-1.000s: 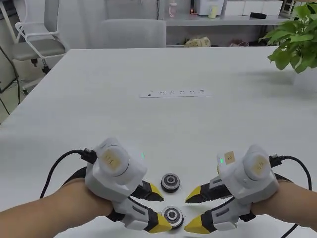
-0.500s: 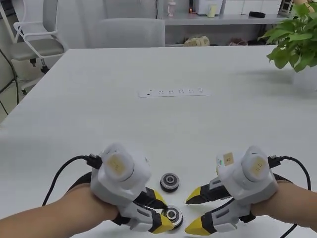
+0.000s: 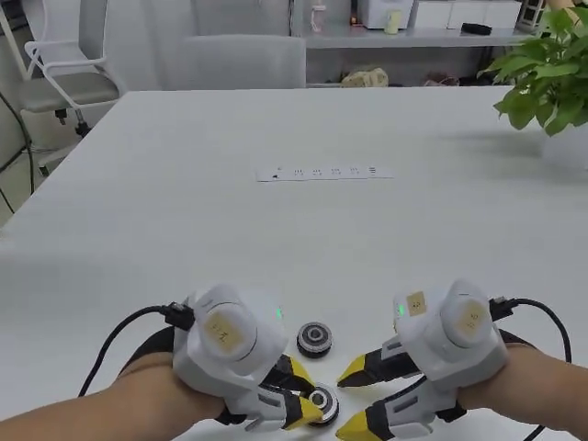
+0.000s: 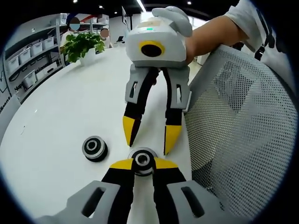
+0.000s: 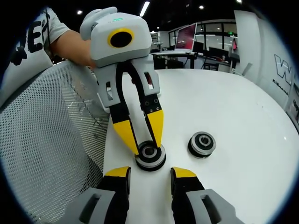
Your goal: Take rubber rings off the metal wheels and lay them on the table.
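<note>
The left gripper (image 3: 306, 407) clamps the near wheel (image 5: 150, 155) at the table's (image 3: 276, 230) front edge — ring removal is just starting. The right gripper (image 3: 352, 401), jaws apart beside it, must next pinch the rubber ring (image 5: 150, 168).

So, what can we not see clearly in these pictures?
1. Head view: the left gripper covers part of the near wheel, so the side of it under the gripper is hidden.
2. Left gripper view: the jaws hide the near wheel's sides, so whether they pinch rubber or metal is unclear.
3. Head view: the power strip markings are too small to read.
</note>
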